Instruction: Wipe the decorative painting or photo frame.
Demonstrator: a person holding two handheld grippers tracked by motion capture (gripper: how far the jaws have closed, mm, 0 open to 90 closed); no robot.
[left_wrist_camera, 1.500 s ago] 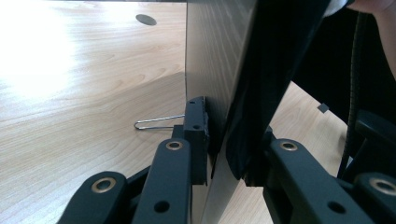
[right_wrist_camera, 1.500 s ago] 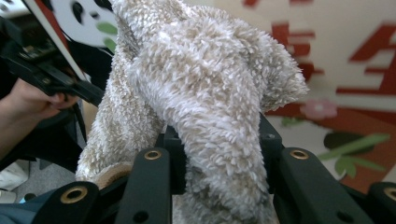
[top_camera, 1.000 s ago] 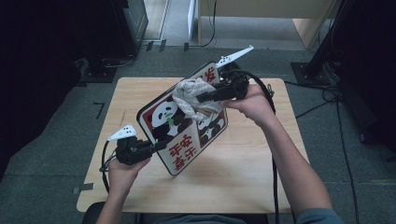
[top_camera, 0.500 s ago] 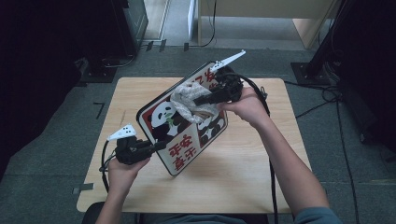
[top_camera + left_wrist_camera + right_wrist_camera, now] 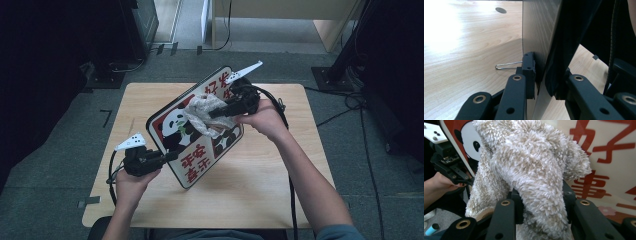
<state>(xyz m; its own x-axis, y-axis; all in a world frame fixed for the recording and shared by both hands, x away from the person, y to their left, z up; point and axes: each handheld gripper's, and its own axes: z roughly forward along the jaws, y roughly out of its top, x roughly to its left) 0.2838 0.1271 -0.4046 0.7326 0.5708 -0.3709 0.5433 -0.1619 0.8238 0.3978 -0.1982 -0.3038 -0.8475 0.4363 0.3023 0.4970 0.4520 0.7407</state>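
A board (image 5: pixel 200 162) with a panda picture and red characters stands tilted on edge over the wooden table (image 5: pixel 260 190). My left gripper (image 5: pixel 167 156) is shut on the board's lower left edge; in the left gripper view the jaws (image 5: pixel 546 75) clamp the thin board (image 5: pixel 539 27) seen edge-on. My right gripper (image 5: pixel 215 114) is shut on a fluffy beige cloth (image 5: pixel 202 112) and presses it against the board's printed face. The right gripper view has the cloth (image 5: pixel 531 162) bunched between the jaws (image 5: pixel 541 195), with the board (image 5: pixel 609 150) behind it.
A thin wire loop (image 5: pixel 506 65) lies on the table beside the board's back. Black cables (image 5: pixel 290 200) trail off the table's near right edge. Dark cabinets and cables stand on the floor around the table. A small blue cylinder (image 5: pixel 431 229) lies on the floor.
My right gripper has sunk a little with the cloth, sliding it down across the board's face. The left gripper and the board have stayed where they were.
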